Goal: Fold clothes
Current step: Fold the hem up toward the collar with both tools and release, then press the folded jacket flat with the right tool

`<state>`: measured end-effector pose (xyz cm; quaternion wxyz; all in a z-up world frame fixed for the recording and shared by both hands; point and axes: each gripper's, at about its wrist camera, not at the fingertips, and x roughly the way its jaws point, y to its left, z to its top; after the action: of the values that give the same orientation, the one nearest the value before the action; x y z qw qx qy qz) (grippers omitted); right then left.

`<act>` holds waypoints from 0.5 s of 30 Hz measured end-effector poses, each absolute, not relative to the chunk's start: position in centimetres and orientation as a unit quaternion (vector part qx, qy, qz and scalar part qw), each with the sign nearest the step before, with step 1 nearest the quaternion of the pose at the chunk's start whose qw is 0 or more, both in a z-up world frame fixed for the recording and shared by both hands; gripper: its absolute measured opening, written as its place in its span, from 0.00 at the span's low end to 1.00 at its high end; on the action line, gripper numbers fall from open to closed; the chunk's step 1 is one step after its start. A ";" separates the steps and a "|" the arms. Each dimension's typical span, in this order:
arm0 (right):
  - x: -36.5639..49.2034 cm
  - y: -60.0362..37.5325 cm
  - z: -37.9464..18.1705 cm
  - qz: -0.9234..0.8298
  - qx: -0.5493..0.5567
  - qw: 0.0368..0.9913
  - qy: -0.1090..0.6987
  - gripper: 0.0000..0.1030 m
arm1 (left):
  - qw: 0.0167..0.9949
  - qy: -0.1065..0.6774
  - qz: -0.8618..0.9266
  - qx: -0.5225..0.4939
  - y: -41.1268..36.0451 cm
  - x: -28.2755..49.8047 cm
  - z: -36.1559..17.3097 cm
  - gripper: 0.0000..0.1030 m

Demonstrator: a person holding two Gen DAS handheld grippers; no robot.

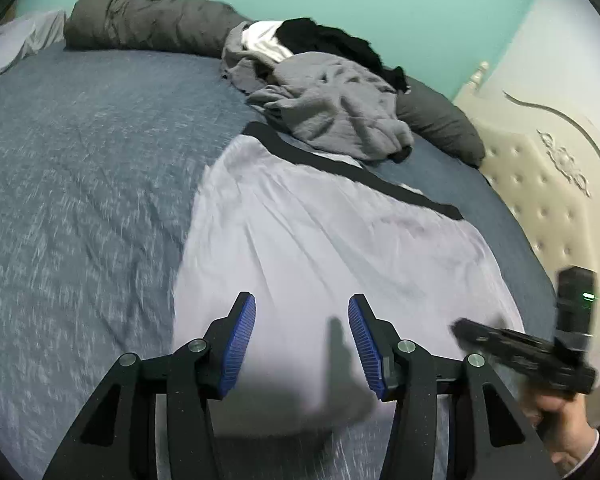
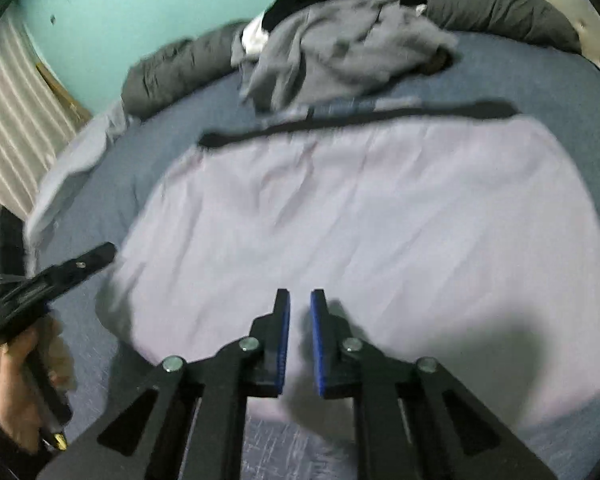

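A white garment (image 1: 320, 232) (image 2: 340, 208) with a black band (image 1: 352, 172) (image 2: 360, 118) along its far edge lies spread flat on the blue bed sheet (image 1: 80, 160). My left gripper (image 1: 302, 300) hovers over the garment's near part, open, with nothing between its blue pads. My right gripper (image 2: 301, 294) hangs over the near edge with only a narrow gap between its pads, and nothing is in that gap. Each gripper shows blurred in the other's view: the right gripper (image 1: 520, 348) at the garment's right side, the left gripper (image 2: 60, 276) at its left side.
A heap of grey clothes (image 1: 332, 108) (image 2: 340, 44) with a black garment (image 1: 324, 38) lies beyond the white one. Dark grey bedding (image 1: 140, 16) (image 2: 500, 8) lines the far edge by the teal wall. A cream padded headboard (image 1: 540, 184) stands on the right.
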<state>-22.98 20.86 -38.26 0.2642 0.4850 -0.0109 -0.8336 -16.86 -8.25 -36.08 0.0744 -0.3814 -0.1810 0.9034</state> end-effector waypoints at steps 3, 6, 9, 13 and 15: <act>-22.9 20.3 -41.6 -0.831 0.504 0.235 0.017 0.01 | 0.092 -0.176 0.904 -0.378 -7.3 -16.3 -36.0 0.51; -23.0 20.4 -42.4 -0.835 0.500 0.227 0.010 0.00 | 0.104 -0.179 0.906 -0.369 -7.1 -16.3 -35.5 0.51; -22.9 20.3 -42.0 -0.837 0.501 0.221 0.008 0.00 | 0.109 -0.181 0.905 -0.369 -7.1 -16.4 -35.7 0.51; -21.4 21.2 -39.9 -0.845 0.488 0.218 -0.003 0.00 | 0.100 -0.180 0.906 -0.371 -7.8 -16.2 -36.1 0.51; -20.3 21.5 -39.7 -0.846 0.487 0.219 0.000 0.00 | 0.095 -0.183 0.906 -0.370 -8.2 -16.1 -36.2 0.52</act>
<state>-20.32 21.49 -39.67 0.2186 0.4866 -0.0002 -0.8458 -16.10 -8.24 -36.18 0.0954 -0.3700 -0.1831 0.9058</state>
